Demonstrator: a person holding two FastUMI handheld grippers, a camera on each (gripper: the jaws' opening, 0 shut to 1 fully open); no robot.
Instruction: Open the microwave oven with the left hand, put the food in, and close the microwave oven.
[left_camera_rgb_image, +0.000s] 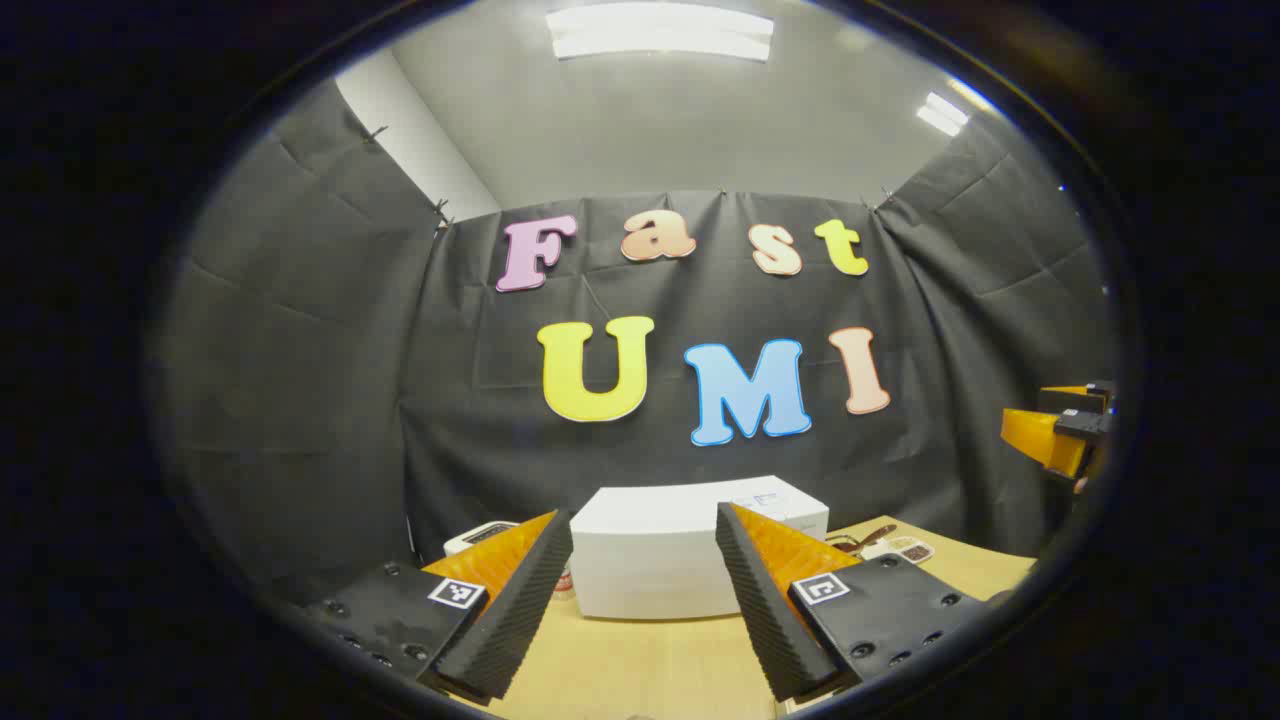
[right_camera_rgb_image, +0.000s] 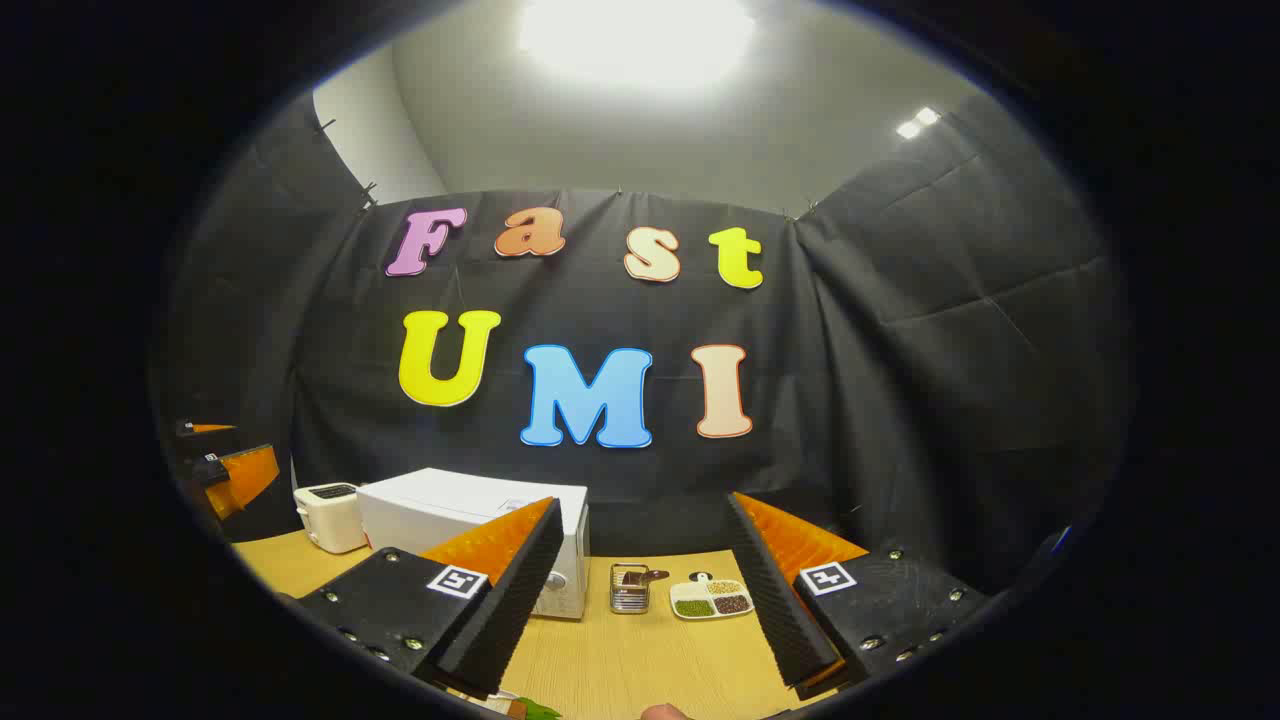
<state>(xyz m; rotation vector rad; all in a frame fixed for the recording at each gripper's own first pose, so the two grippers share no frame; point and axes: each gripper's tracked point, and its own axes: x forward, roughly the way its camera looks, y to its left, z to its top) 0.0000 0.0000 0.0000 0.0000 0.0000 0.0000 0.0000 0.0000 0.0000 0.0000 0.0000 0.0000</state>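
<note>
A white microwave (left_camera_rgb_image: 660, 565) stands on the wooden table, straight ahead of my left gripper (left_camera_rgb_image: 641, 515), whose fingers are spread wide and hold nothing. In the right gripper view the microwave (right_camera_rgb_image: 455, 515) is at the left with its door closed, partly behind one finger. My right gripper (right_camera_rgb_image: 643, 502) is open and holds nothing. A white divided dish of beans and grains (right_camera_rgb_image: 712, 598) lies on the table ahead of it. A green-and-orange bit of food (right_camera_rgb_image: 533, 710) peeks in at the bottom edge, mostly hidden. The right gripper (left_camera_rgb_image: 1062, 430) shows at the far right of the left gripper view.
A white toaster (right_camera_rgb_image: 330, 515) stands left of the microwave. A small metal holder (right_camera_rgb_image: 628, 587) sits beside the divided dish. The left gripper (right_camera_rgb_image: 228, 470) appears at the far left edge. A fingertip (right_camera_rgb_image: 665, 712) shows at the bottom. The wooden table (right_camera_rgb_image: 640, 660) stretches in front.
</note>
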